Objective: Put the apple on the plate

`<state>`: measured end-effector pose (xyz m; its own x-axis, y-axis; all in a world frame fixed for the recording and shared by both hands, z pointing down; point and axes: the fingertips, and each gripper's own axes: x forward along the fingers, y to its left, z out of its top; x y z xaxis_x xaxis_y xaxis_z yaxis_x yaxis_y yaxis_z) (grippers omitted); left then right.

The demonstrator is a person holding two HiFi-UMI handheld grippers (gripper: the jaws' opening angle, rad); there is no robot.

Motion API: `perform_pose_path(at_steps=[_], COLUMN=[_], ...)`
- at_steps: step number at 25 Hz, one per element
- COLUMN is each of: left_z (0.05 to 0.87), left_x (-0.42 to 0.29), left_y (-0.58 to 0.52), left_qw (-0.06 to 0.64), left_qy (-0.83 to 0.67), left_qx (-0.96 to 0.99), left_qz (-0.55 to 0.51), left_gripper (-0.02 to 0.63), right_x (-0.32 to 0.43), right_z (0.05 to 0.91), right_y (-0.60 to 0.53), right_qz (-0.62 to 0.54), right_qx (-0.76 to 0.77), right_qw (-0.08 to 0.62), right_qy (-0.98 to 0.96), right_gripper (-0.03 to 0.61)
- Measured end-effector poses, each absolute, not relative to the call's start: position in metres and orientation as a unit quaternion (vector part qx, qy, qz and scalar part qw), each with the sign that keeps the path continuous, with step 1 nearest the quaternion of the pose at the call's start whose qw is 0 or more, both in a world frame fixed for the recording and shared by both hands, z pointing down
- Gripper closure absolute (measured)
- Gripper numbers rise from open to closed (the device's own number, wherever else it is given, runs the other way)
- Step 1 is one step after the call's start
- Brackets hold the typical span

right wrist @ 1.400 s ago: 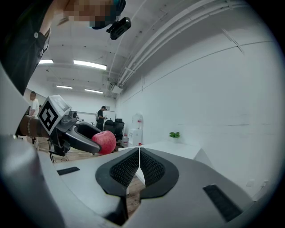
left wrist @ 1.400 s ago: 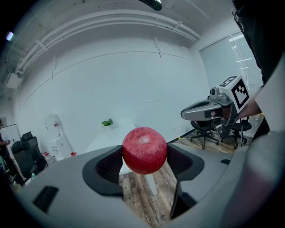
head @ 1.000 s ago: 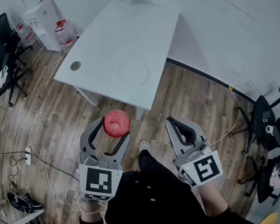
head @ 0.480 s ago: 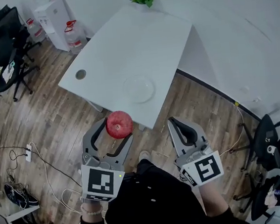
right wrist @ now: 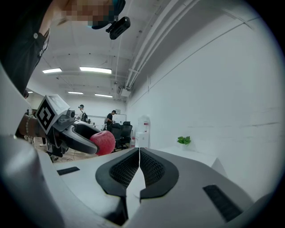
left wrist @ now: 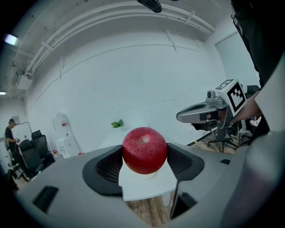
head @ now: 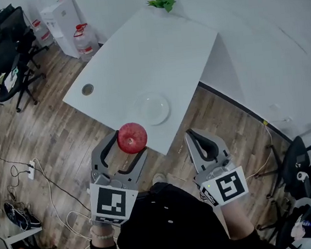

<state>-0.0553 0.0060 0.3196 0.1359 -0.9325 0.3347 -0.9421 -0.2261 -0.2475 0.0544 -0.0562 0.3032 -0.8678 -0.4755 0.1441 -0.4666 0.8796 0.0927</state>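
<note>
The left gripper is clenched on a round red apple. Its two black ribbed pads press the apple from both sides, and the fruit sits between the jaw tips with its small stem hollow turned up. In the head view this gripper is held in the air in front of the person's black clothing, and the apple appears over the near edge of the white rectangular table.

A clear round glass plate lies on the table, ahead of the left gripper and a little to its right, near the table edge. The apple is not touching the plate; it is near it, but apart.

The right gripper is closed with nothing in it: its two jaws meet along a thin line. It is held to the right of the left gripper, well apart from it, over the brown wooden floor. In its own view, the left gripper with the apple shows to its left.

Far ahead of both grippers, a small green leafy plant stands at the far end of the table. Ahead and to the left of the left gripper there is a white water dispenser and some black office chairs.
</note>
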Motion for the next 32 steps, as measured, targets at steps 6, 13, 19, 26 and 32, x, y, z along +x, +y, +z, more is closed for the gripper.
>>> perform_pose_path(at_steps=[6,13,19,26,32], left_z=[0.319,0.32,0.318,0.318,0.317], left_x=[-0.05,-0.04,-0.03,-0.035,-0.044], left_y=[-0.005,-0.015,-0.027,-0.039,-0.056], left_qw=[0.04,0.011,0.001,-0.002,0.008], left_qy=[-0.633,-0.612,-0.599,-0.587,-0.574], left_qx=[0.746,0.76,0.769,0.779,0.789], left_qz=[0.204,0.217,0.222,0.222,0.218], left_gripper=[0.291,0.291,0.291,0.291,0.291], right_x=[0.063,0.079,0.092,0.086,0.074], right_z=[0.305,0.306,0.305,0.301,0.304], right_y=[-0.066,-0.071,-0.08,-0.088,-0.099], right_qz=[-0.025,-0.023,-0.019,-0.021,-0.019], right_qx=[0.246,0.261,0.276,0.29,0.306], right_qw=[0.084,0.082,0.081,0.078,0.084], right_qy=[-0.965,-0.961,-0.957,-0.954,-0.948], right_gripper=[0.535,0.535,0.535,0.535,0.535])
